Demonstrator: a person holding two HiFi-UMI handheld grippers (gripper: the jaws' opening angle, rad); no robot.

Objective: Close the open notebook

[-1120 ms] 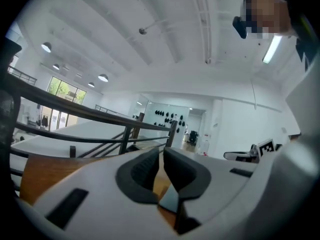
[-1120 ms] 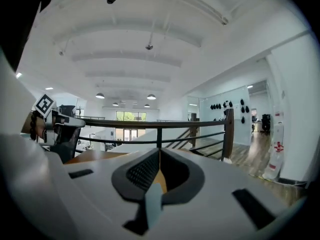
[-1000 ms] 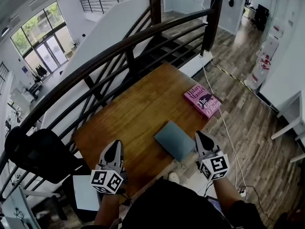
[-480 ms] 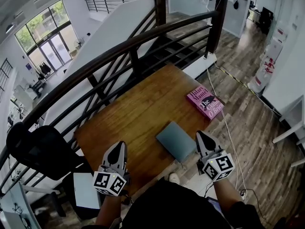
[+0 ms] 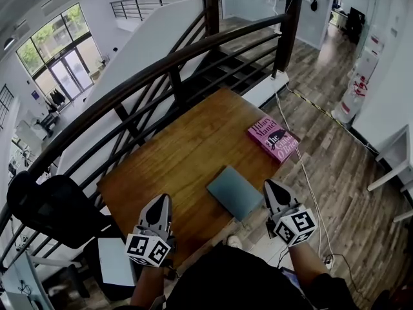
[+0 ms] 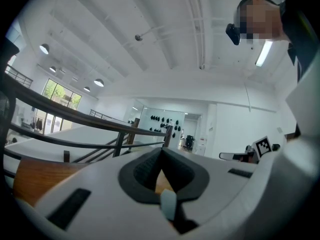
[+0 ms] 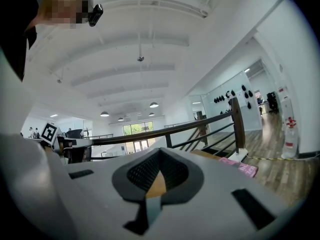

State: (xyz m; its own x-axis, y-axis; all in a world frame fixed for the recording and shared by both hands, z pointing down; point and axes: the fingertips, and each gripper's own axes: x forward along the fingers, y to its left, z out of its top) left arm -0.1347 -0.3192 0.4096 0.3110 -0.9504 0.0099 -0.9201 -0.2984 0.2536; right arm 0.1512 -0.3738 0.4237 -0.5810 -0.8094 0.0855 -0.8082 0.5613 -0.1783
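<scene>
On the wooden table [image 5: 187, 154], near its front edge, a grey notebook [image 5: 235, 191] is laid flat with its cover shut. Toward the far right corner a pink book [image 5: 273, 139] is placed, apart from it. Left gripper [image 5: 160, 202]: held over the front left edge, jaws pressed together, nothing between them. Right gripper [image 5: 270, 186]: held just beside the notebook's right corner, jaws likewise together and empty.

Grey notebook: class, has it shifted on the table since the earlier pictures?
No. The grey notebook keeps its place against the pink book and the table edge.
</scene>
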